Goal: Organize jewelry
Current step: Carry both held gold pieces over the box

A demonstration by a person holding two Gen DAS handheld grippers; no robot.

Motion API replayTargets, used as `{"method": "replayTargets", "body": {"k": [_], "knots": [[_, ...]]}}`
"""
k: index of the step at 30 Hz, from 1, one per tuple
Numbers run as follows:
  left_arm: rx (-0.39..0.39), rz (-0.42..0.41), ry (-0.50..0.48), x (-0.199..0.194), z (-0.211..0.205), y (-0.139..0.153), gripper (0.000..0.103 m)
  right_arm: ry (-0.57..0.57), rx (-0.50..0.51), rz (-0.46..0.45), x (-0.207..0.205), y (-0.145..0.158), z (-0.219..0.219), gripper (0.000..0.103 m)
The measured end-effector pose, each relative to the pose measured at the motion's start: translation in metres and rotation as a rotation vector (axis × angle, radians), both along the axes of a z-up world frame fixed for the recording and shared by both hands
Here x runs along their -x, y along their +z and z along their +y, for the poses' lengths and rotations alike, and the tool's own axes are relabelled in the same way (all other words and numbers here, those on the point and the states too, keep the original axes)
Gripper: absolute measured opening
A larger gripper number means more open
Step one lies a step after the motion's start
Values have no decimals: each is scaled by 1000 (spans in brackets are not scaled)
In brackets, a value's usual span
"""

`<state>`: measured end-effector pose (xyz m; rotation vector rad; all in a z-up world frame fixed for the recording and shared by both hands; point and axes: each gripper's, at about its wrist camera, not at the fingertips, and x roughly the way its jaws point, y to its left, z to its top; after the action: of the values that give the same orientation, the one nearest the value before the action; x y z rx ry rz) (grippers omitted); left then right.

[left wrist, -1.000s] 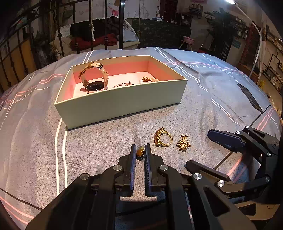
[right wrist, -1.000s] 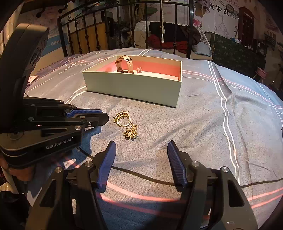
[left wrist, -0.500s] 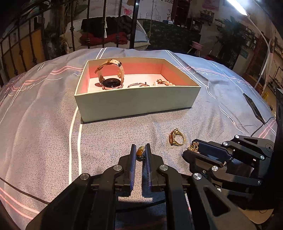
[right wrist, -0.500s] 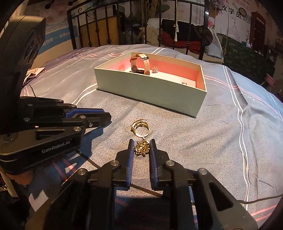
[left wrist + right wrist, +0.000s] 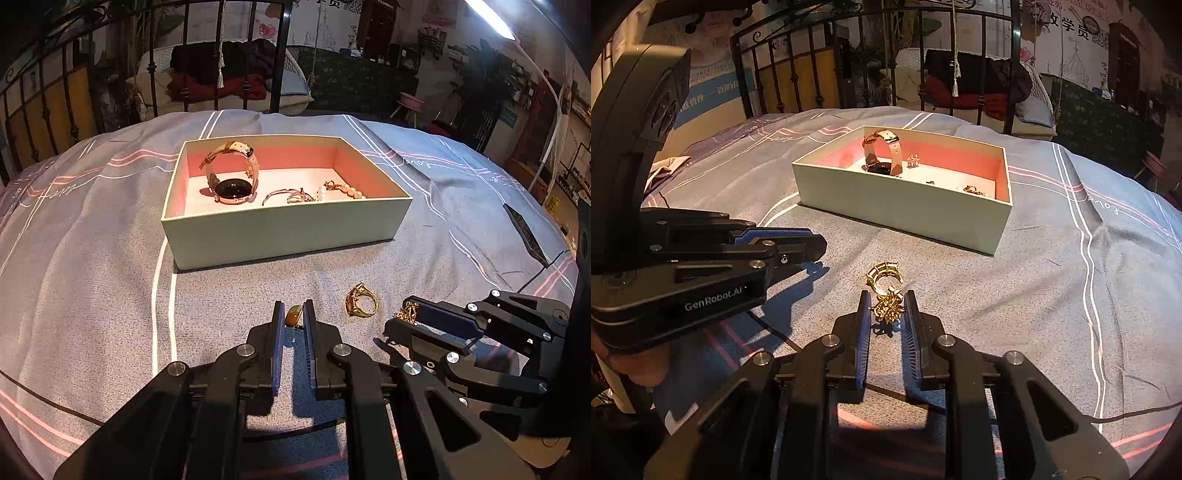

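since a second ago the right tongs (image 5: 886, 308) have closed from a wide spread onto the gold brooch (image 5: 887, 309), which was lying loose on the bedspread (image 5: 92, 280) then, and both cameras now sit closer to the box (image 5: 288, 229). the brooch is pinched between the right fingertips, just above its own shadow on the cloth. the gold ring (image 5: 883, 277) lies on the bedspread just beyond those tips, touching or nearly touching the brooch; which one cannot be told. the left tongs (image 5: 294, 318) are pressed together on a small amber stone (image 5: 293, 316), held at the very tips as before. in the left view the ring (image 5: 361, 301) lies to the right of the left tips, between them and the right tongs (image 5: 410, 314). the box stands farther up the bedspread, well apart from both pairs of tongs. inside it a watch (image 5: 232, 177) stands on its edge at the left, with a bangle (image 5: 284, 194) and a pearl string (image 5: 343, 190) to its right.
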<state>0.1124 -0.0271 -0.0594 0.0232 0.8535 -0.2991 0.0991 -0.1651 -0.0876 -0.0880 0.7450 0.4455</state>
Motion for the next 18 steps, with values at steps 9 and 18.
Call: {"method": "replayTargets", "body": {"k": [9,18], "knots": [[51,-25,45,-7,21,17,10,-17,-16,-7,1,4,-9,19],[62,-11,53,-7,23,17,10,-14,-18,2,0,2,-8,19]]}}
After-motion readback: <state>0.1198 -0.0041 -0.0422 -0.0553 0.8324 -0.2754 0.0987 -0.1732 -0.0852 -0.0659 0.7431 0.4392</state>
